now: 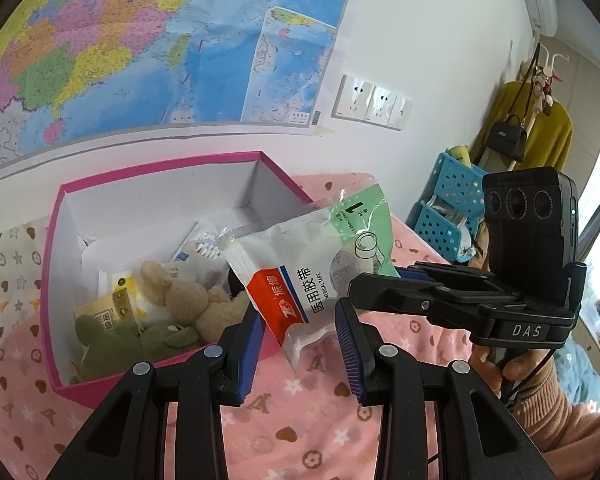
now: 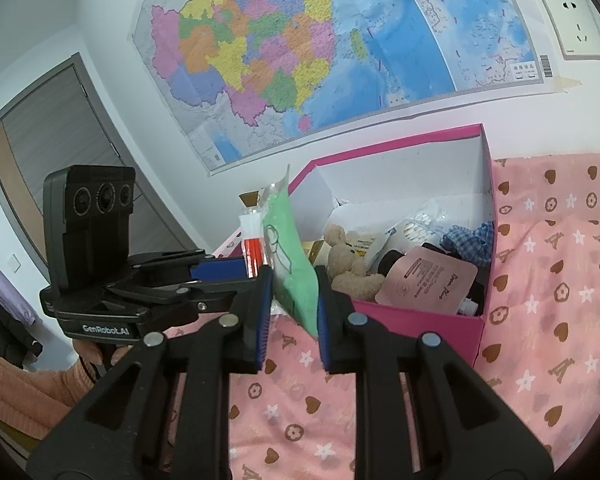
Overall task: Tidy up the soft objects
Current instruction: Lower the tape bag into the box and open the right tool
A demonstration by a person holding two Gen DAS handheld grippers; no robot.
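A medical tape packet [image 1: 300, 280], white with a red and a green end, hangs in the air in front of the open pink box [image 1: 160, 168]. My left gripper [image 1: 298, 340] is shut on its lower red end, a pad against each side. My right gripper [image 1: 364, 280] comes in from the right and pinches the green end. In the right wrist view the packet [image 2: 294, 284] stands edge-on between the pads of my right gripper [image 2: 294, 316], and my left gripper [image 2: 248, 276] holds its far end. The box [image 2: 400, 136] holds a beige plush toy [image 1: 192, 300], a green plush toy [image 1: 140, 336] and pouches.
The box sits on a pink patterned bedspread [image 1: 300, 420] against a wall with a large map [image 1: 120, 52]. A pink pouch [image 2: 428, 284], blue checked cloth [image 2: 468, 240] and cotton swabs [image 2: 420, 228] lie in the box. Blue plastic baskets [image 1: 452, 208] stand at the right.
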